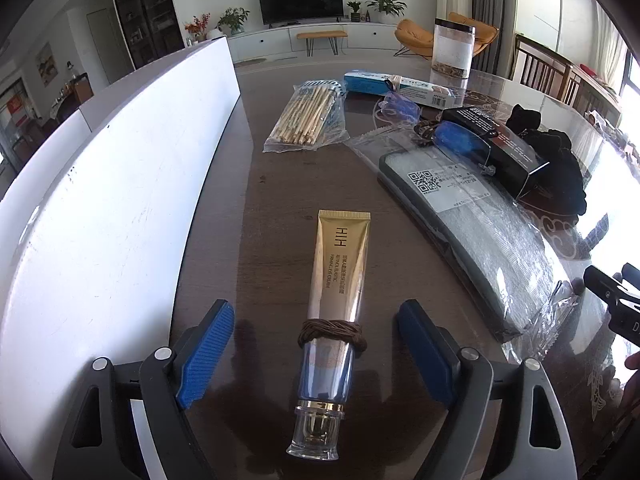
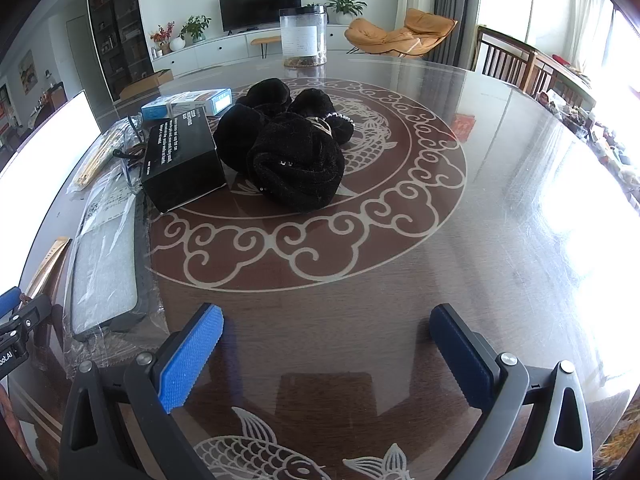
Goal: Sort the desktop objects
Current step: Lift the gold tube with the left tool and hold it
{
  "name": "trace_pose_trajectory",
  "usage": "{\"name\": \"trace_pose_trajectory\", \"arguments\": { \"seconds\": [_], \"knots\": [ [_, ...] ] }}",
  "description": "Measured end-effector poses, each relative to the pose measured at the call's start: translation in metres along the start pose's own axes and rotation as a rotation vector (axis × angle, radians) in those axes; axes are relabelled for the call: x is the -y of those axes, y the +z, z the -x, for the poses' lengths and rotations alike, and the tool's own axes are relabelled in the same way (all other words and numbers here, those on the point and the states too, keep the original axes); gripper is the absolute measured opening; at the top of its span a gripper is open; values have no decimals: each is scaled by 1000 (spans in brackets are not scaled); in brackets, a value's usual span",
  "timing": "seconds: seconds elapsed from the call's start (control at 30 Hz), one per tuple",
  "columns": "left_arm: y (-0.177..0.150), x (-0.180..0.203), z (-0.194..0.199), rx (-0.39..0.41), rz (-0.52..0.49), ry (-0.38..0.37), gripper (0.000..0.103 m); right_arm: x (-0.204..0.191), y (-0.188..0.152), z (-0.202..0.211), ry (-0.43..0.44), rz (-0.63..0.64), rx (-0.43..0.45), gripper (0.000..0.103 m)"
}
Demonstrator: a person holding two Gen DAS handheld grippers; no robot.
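1. While the white board (image 1: 120, 184) walls off the left side in the left wrist view, a strip of bare dark table (image 1: 256, 184) runs alongside it up to the bag of wooden sticks (image 1: 308, 120).
2. Moving right, the padded grey parcel (image 1: 476, 240) lies in its clear wrap with the black box (image 1: 500, 140) at its far end and a blue-and-white carton (image 1: 400, 86) beyond; that side is crowded.
3. Over in the right wrist view, the table (image 2: 500, 240) is wide open on the right, all the way to its curved rim near the chairs; the black plush bundle (image 2: 288, 148) and the clear jar (image 2: 304, 38) sit farther out.
4. Only the left wrist view shows the gold cream tube (image 1: 336, 292), lying flat with its clear cap towards the camera and a brown cord band (image 1: 332, 332) round it. The right view catches just a sliver of that tube at its left edge.
5. Left tool (image 1: 316, 352): jaws spread wide, the tube lies between the blue pads (image 1: 208, 356), touching neither, nothing gripped.
6. Right tool (image 2: 326, 354): jaws wide apart over bare table, holding nothing and touching nothing.
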State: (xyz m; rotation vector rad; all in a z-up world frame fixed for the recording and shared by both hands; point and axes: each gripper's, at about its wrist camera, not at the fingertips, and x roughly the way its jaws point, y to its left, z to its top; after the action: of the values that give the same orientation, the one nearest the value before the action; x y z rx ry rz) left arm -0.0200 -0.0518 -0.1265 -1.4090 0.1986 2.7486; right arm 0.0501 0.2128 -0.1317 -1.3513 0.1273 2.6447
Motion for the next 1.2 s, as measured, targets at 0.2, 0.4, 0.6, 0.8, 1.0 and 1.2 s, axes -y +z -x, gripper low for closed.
{"name": "trace_pose_trajectory", "arguments": {
  "seconds": [0.2,0.4,0.6,0.8,1.0,1.2],
  "knots": [
    [1,1,-3,39,10,-5,95,-1,-1,-1,2,1,0,103],
    [1,-1,-4,37,14,-8,95,-1,-1,-1,2,0,0,103],
    [1,-1,-4,35,17,-14,95,-2,-1,-1,2,1,0,103],
    [1,-1,-4,36,17,-13,95,-2,-1,-1,2,1,1,103],
    [1,-1,-4,36,17,-13,96,-2,-1,-1,2,1,1,103],
    [1,-1,-4,36,18,-13,96,-2,-1,-1,2,1,1,103]
  ]
}}
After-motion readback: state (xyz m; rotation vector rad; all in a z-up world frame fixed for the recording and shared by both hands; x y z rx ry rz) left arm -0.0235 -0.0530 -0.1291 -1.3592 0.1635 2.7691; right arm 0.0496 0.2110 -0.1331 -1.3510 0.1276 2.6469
